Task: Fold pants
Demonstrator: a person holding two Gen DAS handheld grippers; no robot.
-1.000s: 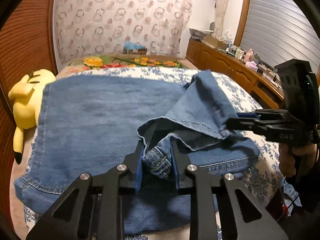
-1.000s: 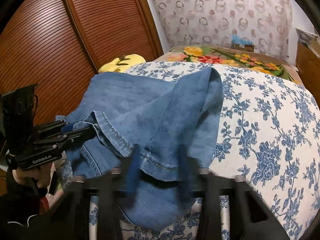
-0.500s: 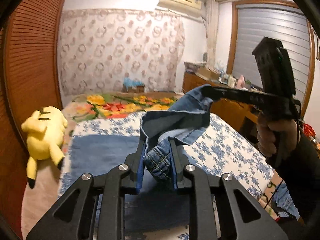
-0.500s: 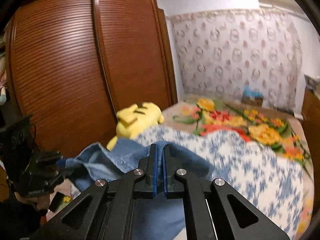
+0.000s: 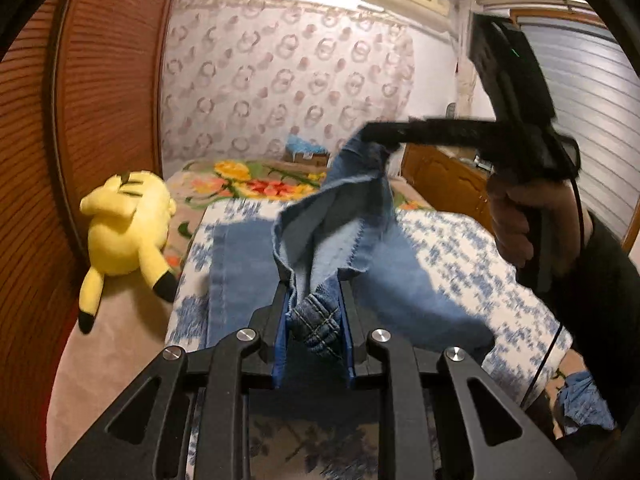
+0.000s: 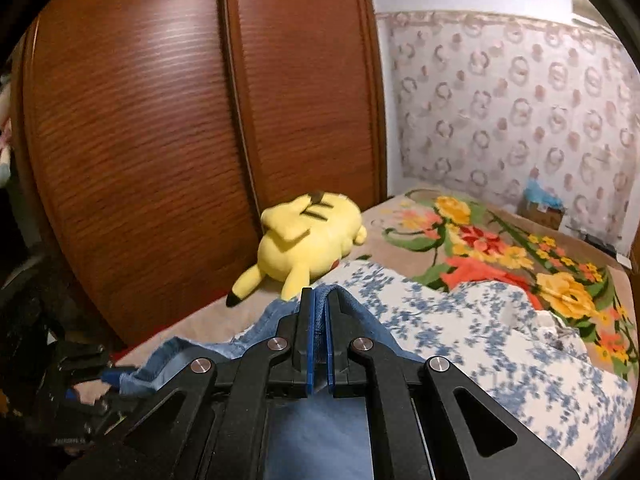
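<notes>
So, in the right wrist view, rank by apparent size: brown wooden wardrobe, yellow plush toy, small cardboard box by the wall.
1. Brown wooden wardrobe
2. Yellow plush toy
3. Small cardboard box, though it sits farthest away.

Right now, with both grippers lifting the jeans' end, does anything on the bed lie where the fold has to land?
Nothing visible does. The flat part of the jeans is bare; the plush lies beside it, off the denim. Both the left gripper and right gripper are shut on denim.

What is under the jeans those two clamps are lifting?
Under the jeans lies a white bedspread with blue flowers, showing around the denim. Further back is a floral blanket. What lies directly beneath the spread-out denim is covered.
</notes>
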